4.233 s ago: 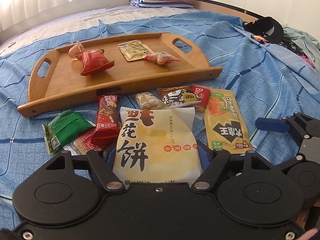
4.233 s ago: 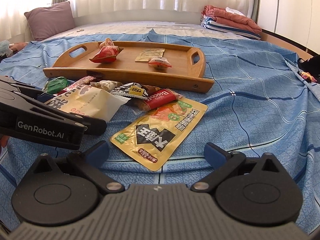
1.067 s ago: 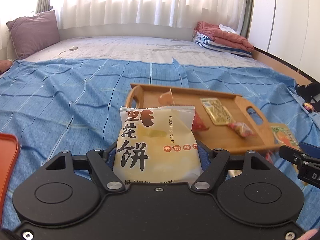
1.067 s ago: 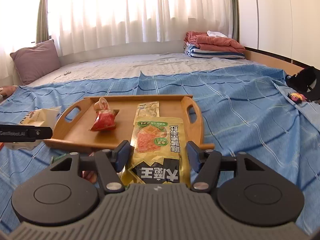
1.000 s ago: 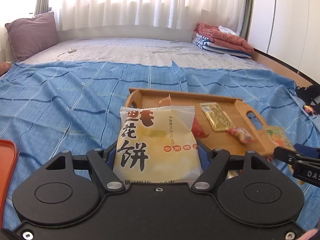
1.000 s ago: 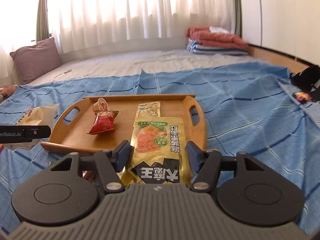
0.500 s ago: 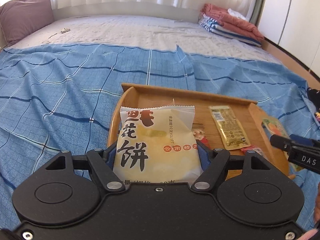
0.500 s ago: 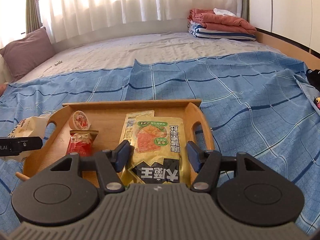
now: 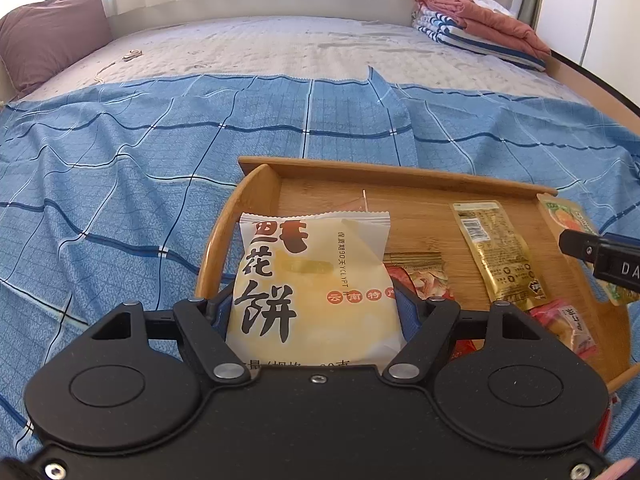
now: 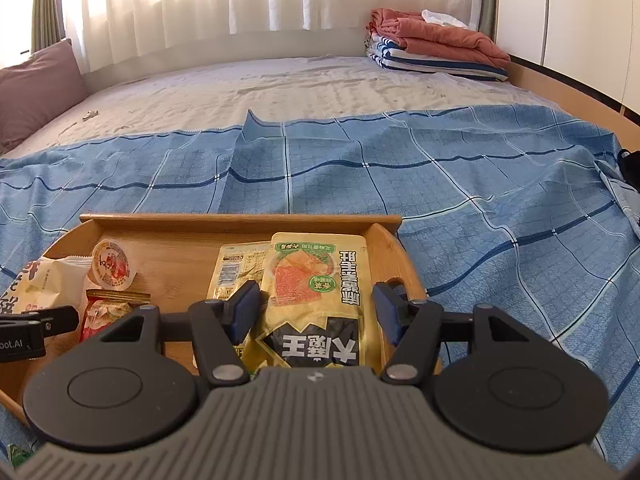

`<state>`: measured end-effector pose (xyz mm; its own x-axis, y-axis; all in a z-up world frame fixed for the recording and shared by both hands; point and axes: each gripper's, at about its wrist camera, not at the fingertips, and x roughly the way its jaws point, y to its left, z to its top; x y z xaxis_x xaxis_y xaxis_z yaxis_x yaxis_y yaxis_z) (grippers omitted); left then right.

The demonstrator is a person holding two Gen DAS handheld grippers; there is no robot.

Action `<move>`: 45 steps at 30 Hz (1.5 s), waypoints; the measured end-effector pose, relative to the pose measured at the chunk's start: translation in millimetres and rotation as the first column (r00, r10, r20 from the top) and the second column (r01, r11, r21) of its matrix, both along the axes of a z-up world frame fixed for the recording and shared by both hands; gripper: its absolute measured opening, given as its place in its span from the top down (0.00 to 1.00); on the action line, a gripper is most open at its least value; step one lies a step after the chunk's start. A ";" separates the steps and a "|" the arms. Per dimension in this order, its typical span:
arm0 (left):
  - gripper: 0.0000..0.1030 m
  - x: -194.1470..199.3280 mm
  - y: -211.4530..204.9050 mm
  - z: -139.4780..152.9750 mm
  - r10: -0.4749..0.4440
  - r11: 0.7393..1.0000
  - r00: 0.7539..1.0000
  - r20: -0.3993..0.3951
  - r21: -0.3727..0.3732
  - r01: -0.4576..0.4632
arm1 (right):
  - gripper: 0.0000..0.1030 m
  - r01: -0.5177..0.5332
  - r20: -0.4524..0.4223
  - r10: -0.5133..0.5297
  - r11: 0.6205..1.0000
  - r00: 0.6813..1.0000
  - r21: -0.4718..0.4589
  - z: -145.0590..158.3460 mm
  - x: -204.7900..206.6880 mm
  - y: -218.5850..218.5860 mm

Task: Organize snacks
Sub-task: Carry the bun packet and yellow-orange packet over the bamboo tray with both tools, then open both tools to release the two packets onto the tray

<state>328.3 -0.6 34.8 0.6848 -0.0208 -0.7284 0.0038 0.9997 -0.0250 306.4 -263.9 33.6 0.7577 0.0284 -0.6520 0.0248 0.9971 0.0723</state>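
My left gripper (image 9: pixel 314 312) is shut on a cream flower-cake packet (image 9: pixel 312 280) and holds it over the left end of the wooden tray (image 9: pixel 360 170). My right gripper (image 10: pixel 316 312) stands over the tray's right end (image 10: pixel 240 220); its jaws stand apart around a yellow-green snack pouch (image 10: pixel 316 280), with a gap at both pads. On the tray lie a gold sachet (image 9: pixel 496 252), a red packet (image 10: pixel 108 312), a jelly cup (image 10: pixel 112 266) and a small pink packet (image 9: pixel 568 324).
The tray sits on a blue checked sheet (image 10: pixel 400 160) on a bed. Folded blankets (image 10: pixel 432 40) lie at the far right, a mauve pillow (image 9: pixel 48 48) at the far left. The wooden bed edge (image 10: pixel 580 92) runs along the right.
Both grippers have carried their packets from the sheet to over the tray and come lower and closer. The right jaws have opened around the pouch.
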 end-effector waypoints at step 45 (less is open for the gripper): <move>0.17 9.9 -14.8 -8.3 -0.002 0.998 0.998 0.060 0.056 -0.002 | 0.18 -0.023 -0.020 0.023 1.000 1.000 0.017 -22.7 12.9 2.5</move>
<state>338.2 -15.4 26.5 0.7273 0.0188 -0.6860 0.0037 0.9995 0.0313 319.3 -261.4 10.9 0.7437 0.0570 -0.6661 0.0034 0.9960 0.0890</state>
